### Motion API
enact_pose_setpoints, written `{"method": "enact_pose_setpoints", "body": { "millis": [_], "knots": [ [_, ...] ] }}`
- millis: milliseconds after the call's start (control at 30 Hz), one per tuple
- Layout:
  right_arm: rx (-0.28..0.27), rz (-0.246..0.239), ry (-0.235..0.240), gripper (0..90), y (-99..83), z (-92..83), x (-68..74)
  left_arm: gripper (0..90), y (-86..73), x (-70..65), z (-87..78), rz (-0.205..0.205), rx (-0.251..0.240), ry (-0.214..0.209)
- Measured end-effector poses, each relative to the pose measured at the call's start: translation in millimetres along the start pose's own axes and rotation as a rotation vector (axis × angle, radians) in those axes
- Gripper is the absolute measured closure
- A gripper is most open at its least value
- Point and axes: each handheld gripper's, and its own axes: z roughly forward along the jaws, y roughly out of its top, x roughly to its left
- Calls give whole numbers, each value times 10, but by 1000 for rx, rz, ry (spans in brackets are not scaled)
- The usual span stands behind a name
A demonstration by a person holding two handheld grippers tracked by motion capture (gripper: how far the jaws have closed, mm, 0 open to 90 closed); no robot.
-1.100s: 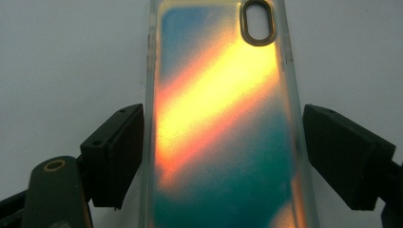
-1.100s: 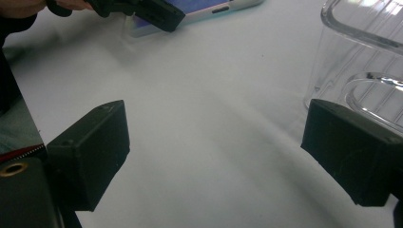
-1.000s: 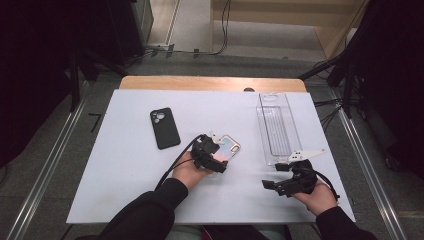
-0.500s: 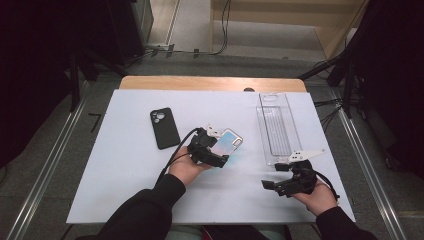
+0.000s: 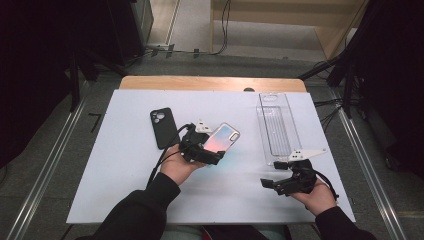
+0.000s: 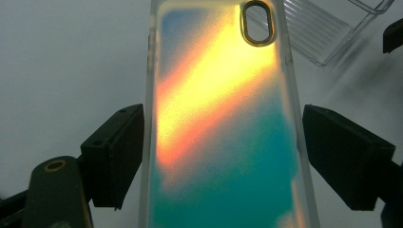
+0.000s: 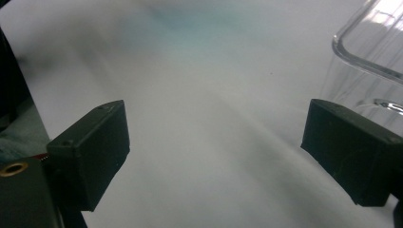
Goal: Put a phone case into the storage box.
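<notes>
**Phone case lifted at the middle of the table**

Here, the left gripper (image 5: 212,152) sat in a hand (image 5: 177,167) that reached in from the bottom edge in a dark sleeve, angled toward the far right. Its fingers (image 6: 114,154) pinched a phone case (image 5: 221,138) by its long edges, the case tilted up off the table (image 5: 120,165) near the middle. The right gripper (image 5: 272,184) rested low at the near right, pointing left, its fingers (image 7: 92,149) spread wide with nothing but bare tabletop between them.

The case was a glossy shell with clear rims, its back shading from orange and yellow to teal, with an oval camera cut-out near the far end. A black phone (image 5: 163,127) lay flat just to the left of it. A long tray (image 5: 277,127) of clear ribbed plastic lay at the right.

The table had a smooth white top with a wooden strip along its far edge. Grey floor, metal rails and loose cables surrounded it.
</notes>
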Motion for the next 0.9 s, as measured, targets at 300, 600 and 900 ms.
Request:
{"method": "enact_pose_setpoints", "body": {
  "millis": [300,600,900],
  "knots": [
    [-12,-32,25,70,111,47,161,172,-134,-10,-142,-32,-22,-2],
    [-3,-27,27,70,218,128,232,172,-297,36,-250,-94,-33,-6],
    [-1,-17,32,71,326,217,288,172,-448,45,-268,-162,-63,11]
  ]
}}
